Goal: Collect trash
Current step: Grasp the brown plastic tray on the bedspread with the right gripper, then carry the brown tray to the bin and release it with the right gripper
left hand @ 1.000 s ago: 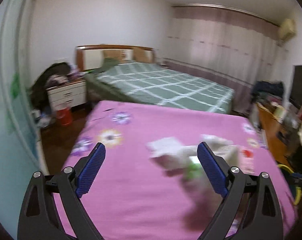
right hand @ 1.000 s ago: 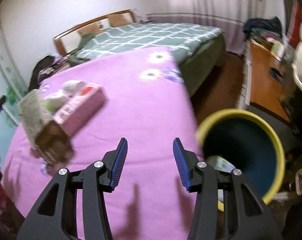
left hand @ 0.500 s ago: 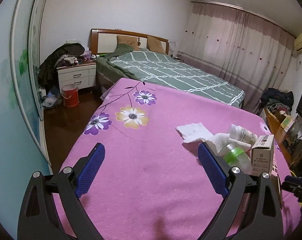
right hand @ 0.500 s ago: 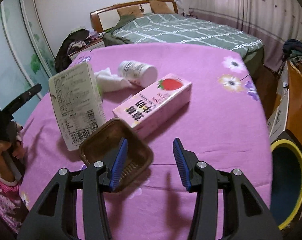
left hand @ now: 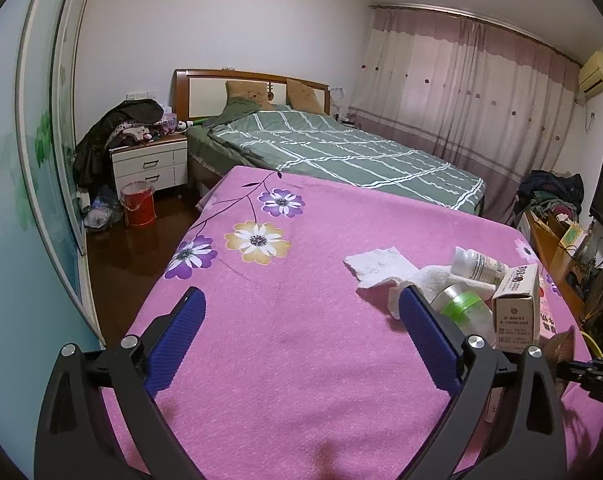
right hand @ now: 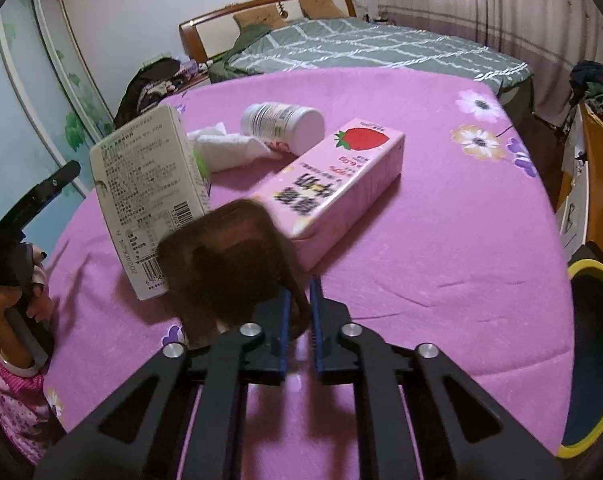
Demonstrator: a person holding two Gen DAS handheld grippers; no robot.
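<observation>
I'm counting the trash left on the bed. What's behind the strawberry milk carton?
Behind the strawberry milk carton lie a white bottle on its side and crumpled tissue. The standing box hides the tissue's left part.

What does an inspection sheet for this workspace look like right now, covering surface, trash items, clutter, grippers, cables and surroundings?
Surface: pink floral bedspread, laid flat.
Job's things: brown plastic tray lifted at the right gripper; pink strawberry milk carton lying flat; white box standing upright; white bottle on its side; crumpled tissue; clear bottle with green band; yellow-rimmed bin beside the bed.
Clutter: clothes heaped on the nightstand.
Grippers: left gripper open, empty; right gripper shut on the tray's edge.
Cables: nothing seen.
Surroundings: green checked bed, curtains, red bucket.
</observation>
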